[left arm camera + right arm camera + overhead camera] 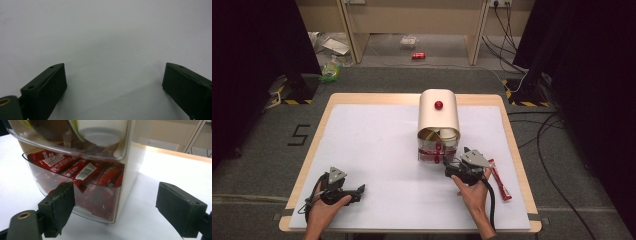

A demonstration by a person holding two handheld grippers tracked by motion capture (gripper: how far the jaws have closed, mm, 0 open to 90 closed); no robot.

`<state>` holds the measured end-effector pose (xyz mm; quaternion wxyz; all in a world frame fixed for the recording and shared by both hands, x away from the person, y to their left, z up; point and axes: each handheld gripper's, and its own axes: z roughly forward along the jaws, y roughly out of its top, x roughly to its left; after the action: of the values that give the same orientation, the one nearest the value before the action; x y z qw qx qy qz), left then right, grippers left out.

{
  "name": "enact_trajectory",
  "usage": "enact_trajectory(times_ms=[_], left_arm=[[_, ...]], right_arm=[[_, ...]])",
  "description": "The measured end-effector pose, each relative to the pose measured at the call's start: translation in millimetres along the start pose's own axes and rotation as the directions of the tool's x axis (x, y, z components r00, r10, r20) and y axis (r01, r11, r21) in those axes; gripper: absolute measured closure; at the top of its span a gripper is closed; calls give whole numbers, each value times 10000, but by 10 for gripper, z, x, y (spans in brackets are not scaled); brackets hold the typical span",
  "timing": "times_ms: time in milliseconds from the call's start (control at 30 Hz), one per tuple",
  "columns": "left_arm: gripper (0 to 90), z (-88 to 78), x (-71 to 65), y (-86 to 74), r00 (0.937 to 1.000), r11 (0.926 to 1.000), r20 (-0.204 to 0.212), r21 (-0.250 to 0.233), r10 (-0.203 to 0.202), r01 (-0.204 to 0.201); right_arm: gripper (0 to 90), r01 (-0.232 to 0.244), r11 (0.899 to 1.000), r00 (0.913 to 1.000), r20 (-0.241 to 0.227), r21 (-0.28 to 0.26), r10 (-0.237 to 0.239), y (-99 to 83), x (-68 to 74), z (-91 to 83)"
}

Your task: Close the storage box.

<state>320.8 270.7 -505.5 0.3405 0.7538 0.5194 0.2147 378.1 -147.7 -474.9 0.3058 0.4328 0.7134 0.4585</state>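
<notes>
A cream, round-topped storage box (439, 120) with a red knob (438, 105) stands at the middle back of the white table (377, 150). Its clear lower drawer (82, 195) holds several red snack packets (75, 168); the clear upper drawer (75, 142) holds a white lidded cup (101, 135). My right gripper (453, 166) is open just in front of the lower drawer's right corner, nothing between its jaws (115, 207). One red packet (500, 180) lies on the table to its right. My left gripper (357, 190) rests open at the near left over bare table (113, 82).
Beyond the table lie grey carpet, wooden furniture legs, a red can (418, 55) and plastic litter (332, 47) on the floor. Cables (542, 130) run along the right side. Black stands (302, 82) flank both far corners.
</notes>
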Motion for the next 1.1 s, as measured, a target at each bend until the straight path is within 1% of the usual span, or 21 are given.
enact_trajectory(times_ms=[167, 267, 400, 433, 567, 700, 733, 900, 1100], left_arm=[[46, 0, 0, 0, 10000, 10000, 2, -1, -3, 3], [46, -1, 1, 0, 10000, 10000, 5, 12, 11, -11], [46, -1, 0, 0, 10000, 10000, 4, 11, 10, -10], [46, -1, 0, 0, 10000, 10000, 4, 12, 10, -10], [46, 0, 0, 0, 10000, 10000, 2, -2, -4, 4], [46, -1, 1, 0, 10000, 10000, 5, 11, 9, -9], [46, 0, 0, 0, 10000, 10000, 2, -3, -4, 4], [46, -1, 1, 0, 10000, 10000, 6, 11, 9, -9], [46, -1, 1, 0, 10000, 10000, 6, 14, 10, -10]], right_arm=[[238, 147, 9999, 9997, -177, 10, -147, -8, 16, -23], [224, 161, 9999, 9994, -304, 16, -160, -5, 26, -39], [200, 367, 9993, 9989, -299, 114, -364, -4, 36, -80], [198, 288, 9996, 9992, -284, 82, -285, -3, 36, -89], [186, 241, 9997, 9993, -271, 42, -240, 8, -2, -128], [183, 104, 9999, 9994, -340, 10, -103, 9, -40, -167], [183, 134, 9999, 9994, -324, -5, -134, 7, -52, -175], [183, 4, 10000, 9995, -319, 23, -3, 6, -97, -219], [187, -17, 10000, 9994, -359, 33, 18, 4, -113, -259]])
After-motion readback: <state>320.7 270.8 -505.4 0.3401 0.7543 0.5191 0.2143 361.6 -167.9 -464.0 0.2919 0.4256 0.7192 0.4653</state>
